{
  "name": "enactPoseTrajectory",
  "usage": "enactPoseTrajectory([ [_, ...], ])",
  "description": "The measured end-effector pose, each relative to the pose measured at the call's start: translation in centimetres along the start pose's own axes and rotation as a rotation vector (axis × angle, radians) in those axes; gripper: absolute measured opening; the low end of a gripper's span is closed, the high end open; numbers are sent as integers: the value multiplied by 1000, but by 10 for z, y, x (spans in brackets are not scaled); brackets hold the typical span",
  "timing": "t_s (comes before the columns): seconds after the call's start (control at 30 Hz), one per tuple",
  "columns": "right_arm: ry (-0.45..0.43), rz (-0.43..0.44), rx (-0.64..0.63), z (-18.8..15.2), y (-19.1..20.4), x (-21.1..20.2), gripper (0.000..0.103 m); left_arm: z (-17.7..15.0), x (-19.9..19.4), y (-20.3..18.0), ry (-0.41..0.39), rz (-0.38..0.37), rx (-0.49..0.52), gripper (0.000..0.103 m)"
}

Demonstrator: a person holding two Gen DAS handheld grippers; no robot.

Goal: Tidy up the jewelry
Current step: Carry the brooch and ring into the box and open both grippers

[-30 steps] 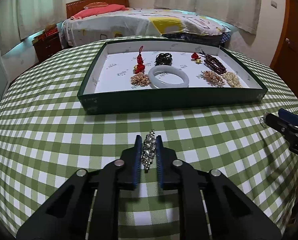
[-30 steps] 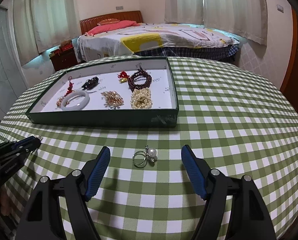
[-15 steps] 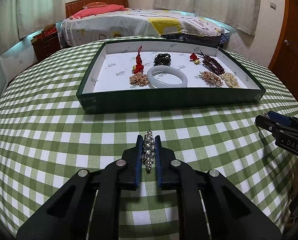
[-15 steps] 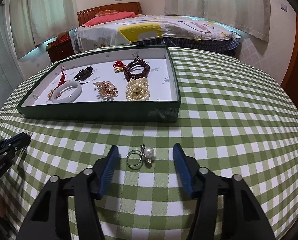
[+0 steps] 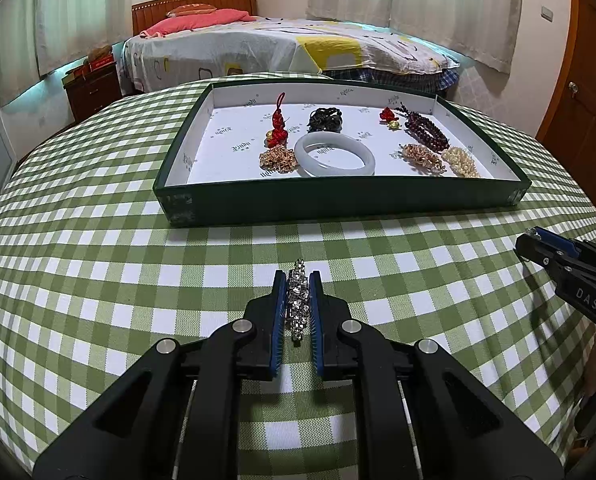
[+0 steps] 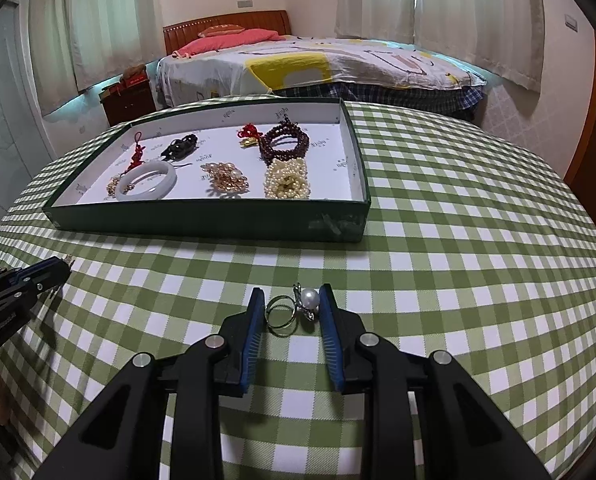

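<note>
Down on the green-checked bench (image 5: 97, 280), the left claw (image 5: 298, 280) is clamped on a rhinestone piece (image 5: 299, 300), which stands on edge between the blue pads with its sparkling tip poking out just past them. Its lower end hangs close over the cloth, though contact cannot be judged. To the right, the right claw (image 6: 291, 296) has its jaws closing around a pearl ring (image 6: 293, 308) that lies on the cloth between them; the right pad sits just beside the pearl and the left pad just beside the silver band, but whether either presses yet is not clear. Beyond both claws sits a dark green tray (image 5: 338, 200) with a white printed lining, well apart from the ring and the rhinestone piece. Inside it lie a pale jade bangle (image 5: 335, 155), a gold chain cluster (image 5: 277, 159) touching the bangle's left side, a red knotted charm (image 5: 277, 126), a black beaded piece (image 5: 325, 119), a dark red bead bracelet (image 5: 426, 132), a second gold cluster (image 5: 422, 157) and a pearl bracelet (image 5: 460, 161) at the right end. A bed (image 5: 298, 48) stands behind the bench.
</note>
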State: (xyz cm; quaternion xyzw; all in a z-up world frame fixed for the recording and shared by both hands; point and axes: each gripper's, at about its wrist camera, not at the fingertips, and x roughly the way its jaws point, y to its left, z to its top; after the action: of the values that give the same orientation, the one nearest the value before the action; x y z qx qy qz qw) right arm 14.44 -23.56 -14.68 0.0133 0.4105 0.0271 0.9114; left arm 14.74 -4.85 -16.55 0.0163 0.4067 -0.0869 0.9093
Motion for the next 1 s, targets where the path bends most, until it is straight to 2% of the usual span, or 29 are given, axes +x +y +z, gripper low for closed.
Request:
enactPoseTrajectory([
  [0.2,-24,12,-5,3,4,-8,29,1,-3,1,-5,-6,-10,12],
  [0.47,-85,39,-10,18,11,-27,29,17,-26,2,-71,-16,-25,12],
  [0.77,-193,87,-38,65,27,-46,29,71,-57,9,-209,-18,-48,12],
  [1.0,-265,111,-67,112,43,-38,29,118,-47,10,-280,-3,-34,12],
])
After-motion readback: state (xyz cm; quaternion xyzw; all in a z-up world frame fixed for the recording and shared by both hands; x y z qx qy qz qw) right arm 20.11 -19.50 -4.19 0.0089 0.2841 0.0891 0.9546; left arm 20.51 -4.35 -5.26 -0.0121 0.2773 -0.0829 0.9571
